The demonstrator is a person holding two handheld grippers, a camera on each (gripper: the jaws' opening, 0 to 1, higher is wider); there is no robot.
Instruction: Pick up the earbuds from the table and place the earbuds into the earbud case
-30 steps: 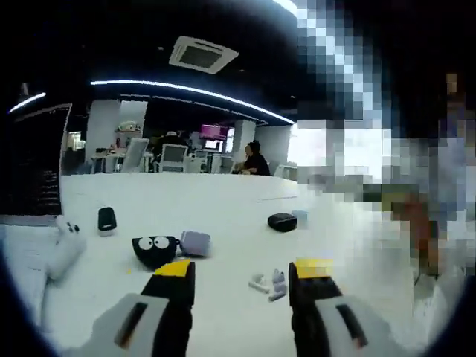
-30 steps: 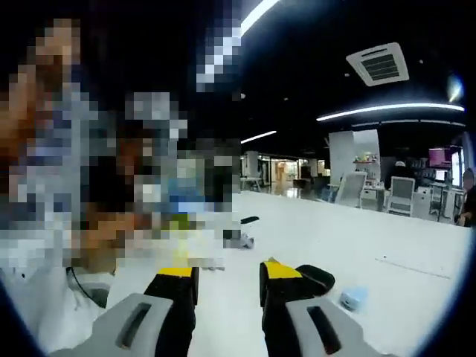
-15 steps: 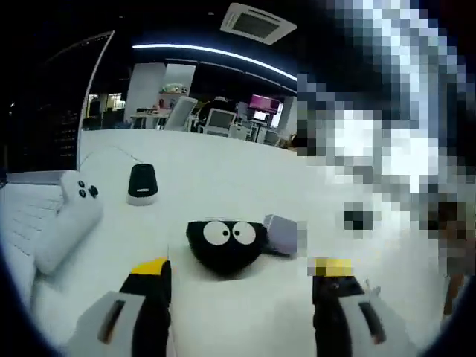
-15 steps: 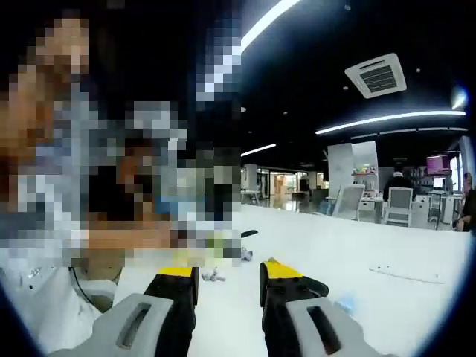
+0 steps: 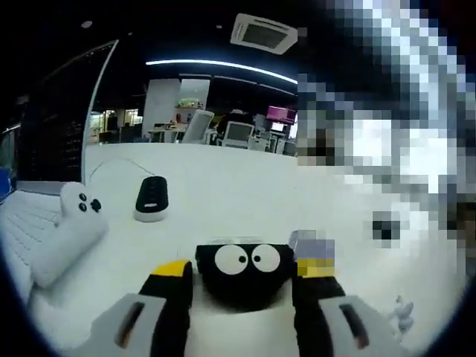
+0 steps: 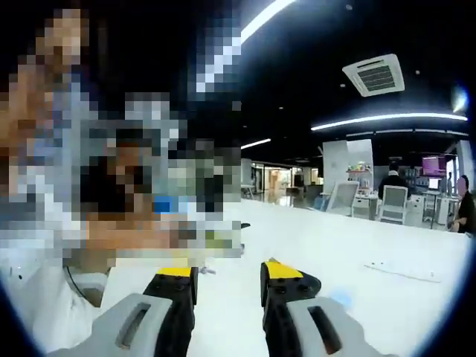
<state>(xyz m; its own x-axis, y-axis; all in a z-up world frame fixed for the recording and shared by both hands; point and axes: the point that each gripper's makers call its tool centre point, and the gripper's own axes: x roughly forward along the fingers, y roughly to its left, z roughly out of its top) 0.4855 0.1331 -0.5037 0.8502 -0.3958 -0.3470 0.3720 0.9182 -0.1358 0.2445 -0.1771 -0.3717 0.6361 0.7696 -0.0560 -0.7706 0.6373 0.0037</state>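
Two jaws of the left gripper now flank the black googly-eyed earbud case on the table, closer than half a second ago; whether they press it I cannot tell. Earbuds lie lower right. No writing is legible. Right gripper hovers level, jaws apart, empty.
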